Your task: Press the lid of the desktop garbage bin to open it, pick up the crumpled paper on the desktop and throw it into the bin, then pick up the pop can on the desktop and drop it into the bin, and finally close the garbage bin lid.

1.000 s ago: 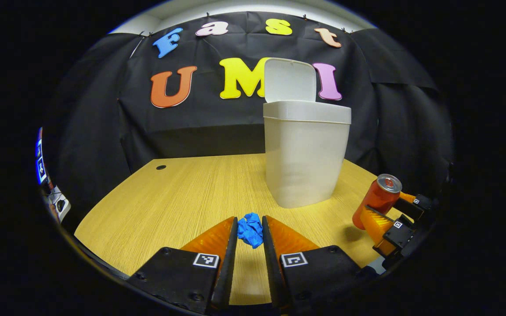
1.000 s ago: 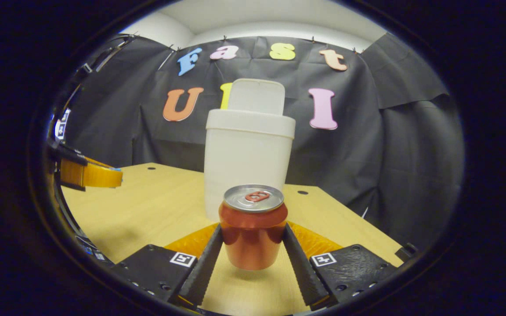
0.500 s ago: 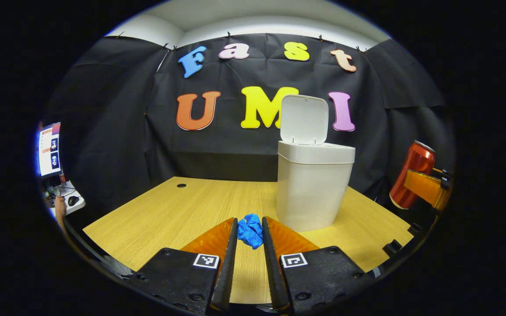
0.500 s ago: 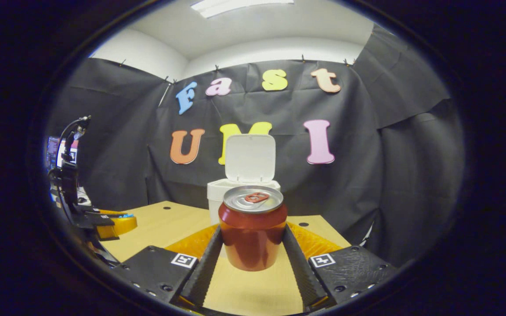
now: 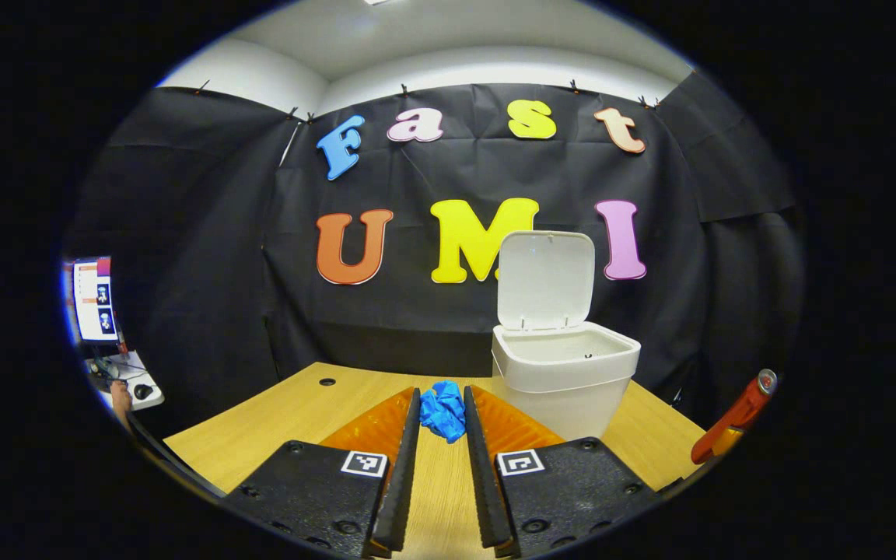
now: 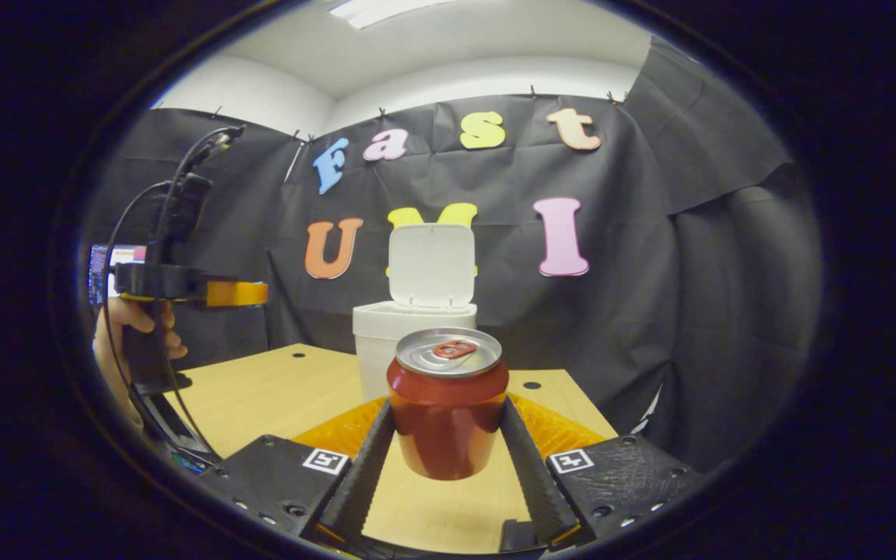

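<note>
Above the tabletop (image 5: 277, 412), both of our loads are now airborne. Our left gripper (image 5: 442, 416) is clamped on the crumpled paper (image 5: 443, 409), a blue wad pinched between both fingers near their tips. Our right gripper (image 6: 448, 435) is closed on the pop can (image 6: 448, 403), which stands upright between the fingers with its tab end up.

Compared with a second ago, we have raised both tools a good deal. From the left gripper view we then looked at the side wall of the garbage bin (image 5: 565, 373) from low down; now we look over its rim and into the open mouth. The lid (image 5: 546, 280) stands upright behind the opening, as it did then. The can, which sat low beside the bin before, now shows in the left gripper view off the tabletop's right edge (image 5: 736, 416). In the right gripper view the left tool, held by a hand (image 6: 133, 334), has climbed from table height to above the tabletop's left edge.

We judge that the lid press and both pickups are done, and the carry has begun. The paper is not yet over the opening: the bin sits ahead and to the right of it. Next comes moving the wad above the mouth and letting go, then the can, then shutting the lid.
</note>
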Tool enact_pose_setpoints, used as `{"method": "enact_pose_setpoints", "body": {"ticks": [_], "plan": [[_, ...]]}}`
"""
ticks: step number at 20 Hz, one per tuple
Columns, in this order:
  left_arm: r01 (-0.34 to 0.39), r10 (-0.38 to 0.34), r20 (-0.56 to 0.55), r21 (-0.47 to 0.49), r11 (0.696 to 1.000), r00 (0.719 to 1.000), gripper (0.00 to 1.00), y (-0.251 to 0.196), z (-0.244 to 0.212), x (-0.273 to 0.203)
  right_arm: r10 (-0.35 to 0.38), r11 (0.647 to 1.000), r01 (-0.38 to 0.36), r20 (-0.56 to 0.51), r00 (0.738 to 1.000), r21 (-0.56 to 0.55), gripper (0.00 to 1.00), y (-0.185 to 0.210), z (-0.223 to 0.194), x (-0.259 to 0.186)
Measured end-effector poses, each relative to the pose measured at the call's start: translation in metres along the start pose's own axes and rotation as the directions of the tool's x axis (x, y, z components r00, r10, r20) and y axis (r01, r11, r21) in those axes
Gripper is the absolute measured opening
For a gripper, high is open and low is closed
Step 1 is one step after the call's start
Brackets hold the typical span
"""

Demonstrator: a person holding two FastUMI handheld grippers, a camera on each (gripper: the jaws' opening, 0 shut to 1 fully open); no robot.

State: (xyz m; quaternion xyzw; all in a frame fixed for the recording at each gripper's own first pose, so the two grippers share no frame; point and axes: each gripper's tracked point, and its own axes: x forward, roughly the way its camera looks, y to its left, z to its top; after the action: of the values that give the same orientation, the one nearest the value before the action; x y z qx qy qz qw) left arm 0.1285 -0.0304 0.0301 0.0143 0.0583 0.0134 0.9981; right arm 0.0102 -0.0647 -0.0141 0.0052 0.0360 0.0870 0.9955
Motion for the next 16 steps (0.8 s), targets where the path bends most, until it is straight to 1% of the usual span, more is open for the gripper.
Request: {"method": "enact_pose_setpoints", "body": {"ticks": [1,3,5,6,8,9,11,13,16], "plan": [[-0.005,0.005,-0.002,0.006,1.0,1.0,0.37,-0.002,0.008,0.012,0.005,1.0,-0.005,0.005,1.0,0.006,0.78,-0.004,0.0,-0.001],[-0.016,0.015,-0.009,-0.016,1.0,1.0,0.37,-0.011,0.017,0.04,-0.011,1.0,0.011,0.007,1.0,0.021,0.78,-0.017,0.0,0.001],[-0.01,0.01,-0.006,-0.039,0.999,1.0,0.37,-0.025,0.023,0.07,-0.024,0.999,0.024,-0.001,1.0,0.037,0.78,-0.026,-0.003,0.003],[-0.005,0.005,-0.006,-0.03,1.0,1.0,0.38,-0.033,0.025,0.086,-0.031,0.999,0.031,-0.005,1.0,0.041,0.78,-0.03,-0.005,0.004],[-0.027,0.026,0.015,0.021,0.999,1.0,0.37,-0.041,0.032,0.113,-0.056,0.997,0.056,-0.008,0.998,0.053,0.78,-0.042,-0.006,0.006],[-0.027,0.026,0.02,0.033,0.999,0.999,0.37,-0.05,0.032,0.125,-0.069,0.995,0.069,-0.008,0.998,0.068,0.78,-0.047,-0.006,0.007],[-0.029,0.029,-0.01,0.015,0.999,1.0,0.37,-0.069,0.027,0.139,-0.091,0.99,0.091,-0.006,0.996,0.111,0.78,-0.056,-0.005,0.008],[-0.004,0.004,-0.021,-0.009,1.0,1.0,0.37,-0.093,0.024,0.149,-0.103,0.984,0.104,-0.011,0.995,0.142,0.78,-0.063,-0.006,0.009],[0.011,-0.011,-0.022,0.027,1.0,1.0,0.38,-0.115,0.022,0.155,-0.13,0.978,0.132,-0.02,0.991,0.16,0.77,-0.074,-0.007,0.008]]}}
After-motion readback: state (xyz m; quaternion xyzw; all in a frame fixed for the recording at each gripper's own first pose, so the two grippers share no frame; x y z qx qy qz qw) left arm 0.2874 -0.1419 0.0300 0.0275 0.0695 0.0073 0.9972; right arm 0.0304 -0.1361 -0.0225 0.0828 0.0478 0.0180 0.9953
